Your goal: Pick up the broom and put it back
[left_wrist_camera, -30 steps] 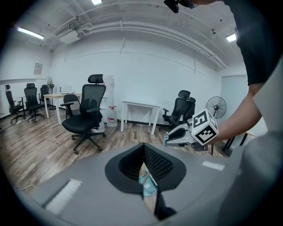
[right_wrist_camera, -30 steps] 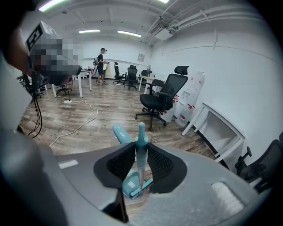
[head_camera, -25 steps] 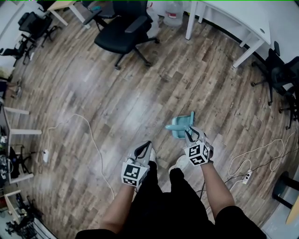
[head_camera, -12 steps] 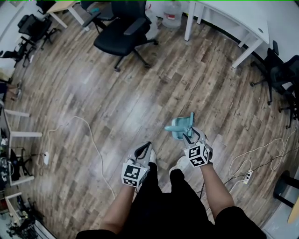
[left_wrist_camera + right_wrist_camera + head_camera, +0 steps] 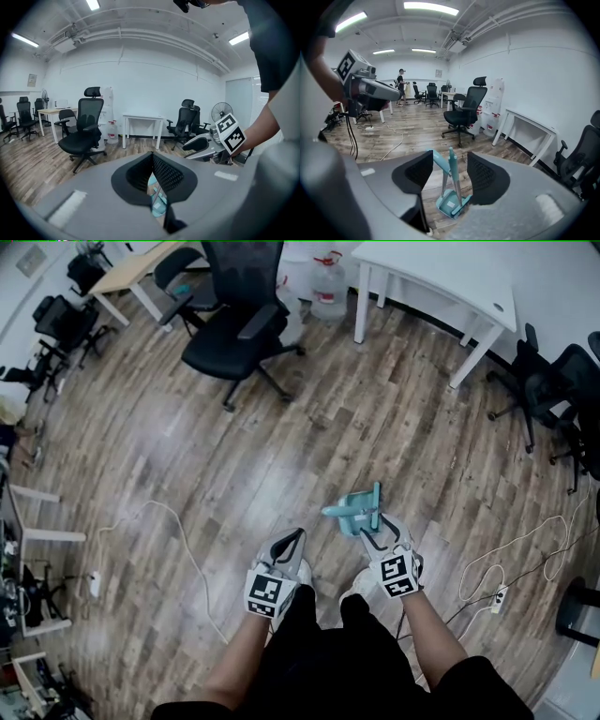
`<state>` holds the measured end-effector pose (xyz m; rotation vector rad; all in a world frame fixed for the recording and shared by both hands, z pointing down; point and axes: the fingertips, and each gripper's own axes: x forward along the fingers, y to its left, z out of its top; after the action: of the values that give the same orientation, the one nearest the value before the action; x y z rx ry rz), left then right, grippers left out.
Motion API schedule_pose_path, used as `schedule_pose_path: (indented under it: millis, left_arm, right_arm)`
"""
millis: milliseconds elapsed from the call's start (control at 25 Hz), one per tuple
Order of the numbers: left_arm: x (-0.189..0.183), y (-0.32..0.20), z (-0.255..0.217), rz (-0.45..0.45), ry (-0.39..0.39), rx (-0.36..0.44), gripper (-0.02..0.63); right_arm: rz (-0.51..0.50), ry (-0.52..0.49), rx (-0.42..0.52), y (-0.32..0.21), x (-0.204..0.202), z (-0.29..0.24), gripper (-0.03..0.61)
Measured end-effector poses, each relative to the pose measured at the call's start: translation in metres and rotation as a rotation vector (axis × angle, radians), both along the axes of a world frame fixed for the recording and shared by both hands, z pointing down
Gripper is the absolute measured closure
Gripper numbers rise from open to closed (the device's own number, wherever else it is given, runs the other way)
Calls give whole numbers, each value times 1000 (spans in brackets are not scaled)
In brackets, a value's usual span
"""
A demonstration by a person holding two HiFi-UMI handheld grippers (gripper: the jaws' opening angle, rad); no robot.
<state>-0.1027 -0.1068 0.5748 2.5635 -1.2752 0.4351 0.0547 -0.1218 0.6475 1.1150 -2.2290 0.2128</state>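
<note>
The teal broom stands upright, clipped into its teal dustpan on the wooden floor in front of my feet. In the right gripper view the broom handle and the dustpan handle rise between the jaws of my right gripper. Those jaws are opening, and their pads stand clear of both handles. In the head view the right gripper sits just behind the set. My left gripper hangs to the left of it, shut and empty, and a sliver of the dustpan shows below its jaws.
A black office chair stands ahead on the left, with a white table and a water bottle at the far wall. More chairs are on the right. A white cable and a power strip lie on the floor.
The right gripper's jaws have spread apart around the broom handle and the gripper has lifted a little. The broom set stands by itself. The left gripper has risen slightly.
</note>
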Motion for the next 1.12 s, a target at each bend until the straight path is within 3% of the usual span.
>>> schedule_pose_path:
  millis: [80, 160, 240, 480, 840, 1120]
  left_arm:
    - [4, -3, -9, 15, 2, 22, 595]
    - [9, -4, -20, 34, 6, 33, 595]
    - [15, -5, -30, 50, 10, 40, 595]
    - [22, -25, -54, 61, 35, 122, 595]
    - [35, -45, -113, 80, 115, 244, 595]
    - [44, -48, -156, 104, 149, 350, 595]
  right_arm:
    - [-1, -8, 26, 6, 0, -14, 364]
    - [3, -17, 77, 9, -1, -33, 440]
    - [11, -30, 126, 10, -2, -55, 462]
    - [74, -136, 290, 3, 2, -127, 568]
    - [146, -323, 414, -12, 12, -216, 577]
    - [119, -321, 479, -20, 9, -245, 577]
